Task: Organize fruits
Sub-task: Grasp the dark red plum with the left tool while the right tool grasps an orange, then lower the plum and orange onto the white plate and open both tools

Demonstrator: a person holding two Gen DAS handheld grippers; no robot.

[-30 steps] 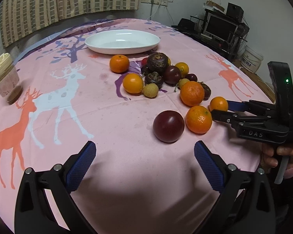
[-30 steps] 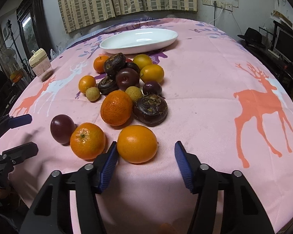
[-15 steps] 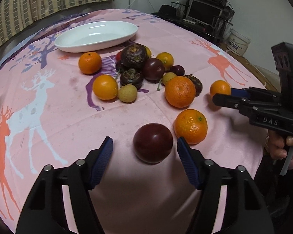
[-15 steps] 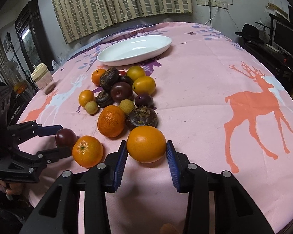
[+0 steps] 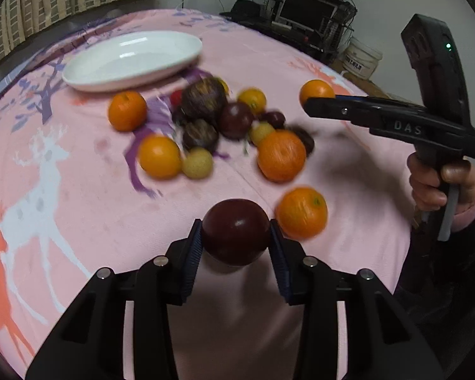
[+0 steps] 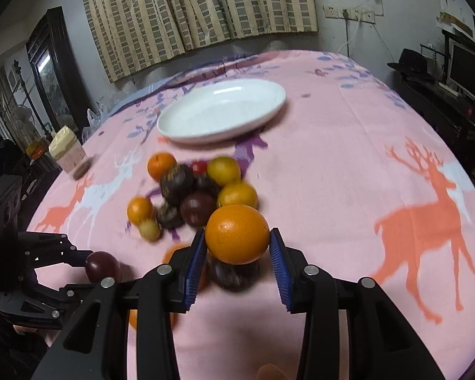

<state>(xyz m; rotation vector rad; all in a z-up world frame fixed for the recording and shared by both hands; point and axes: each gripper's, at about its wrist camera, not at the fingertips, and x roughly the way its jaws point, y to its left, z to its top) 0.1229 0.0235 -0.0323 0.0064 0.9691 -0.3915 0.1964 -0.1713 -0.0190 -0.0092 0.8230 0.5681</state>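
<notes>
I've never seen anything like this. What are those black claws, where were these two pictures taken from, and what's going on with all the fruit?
No robot here: a person holds a claw tool in each hand, with a camera on each looking along its fingers. One picture looks out from the left hand-held gripper, clamped on a dark plum. The other looks out from the right hand-held gripper, clamped on an orange. More fruit lies piled on the pink tablecloth, near an empty white plate.

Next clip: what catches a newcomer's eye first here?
Each hand-held gripper grips a fruit: the left one a dark purple fruit, the right one an orange. Behind them lies a fruit pile, then an empty white plate, on pink deer-print cloth.
</notes>
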